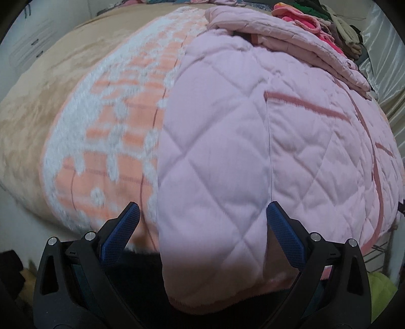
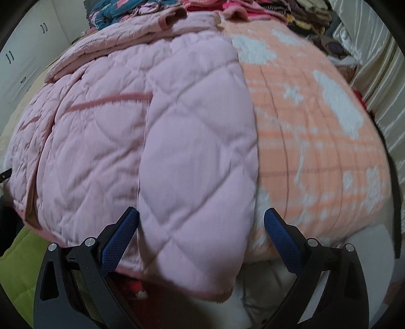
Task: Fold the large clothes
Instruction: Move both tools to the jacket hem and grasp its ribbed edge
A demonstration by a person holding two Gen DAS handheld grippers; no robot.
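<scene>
A large pink quilted garment (image 1: 240,141) lies spread on an orange and white blanket (image 1: 121,121); its near hem hangs over the bed's front edge. My left gripper (image 1: 202,215) is open, its blue pads either side of the garment's left near corner. In the right wrist view the same garment (image 2: 164,151) lies on the blanket (image 2: 316,141). My right gripper (image 2: 201,217) is open, astride the garment's right near corner. Whether the pads touch the cloth I cannot tell.
A folded pink piece (image 1: 291,43) lies at the garment's far end. A pile of mixed clothes (image 1: 316,22) sits behind it, and shows in the right wrist view (image 2: 278,15). A beige blanket (image 1: 38,101) lies to the left. A green cloth (image 2: 20,265) lies below the bed edge.
</scene>
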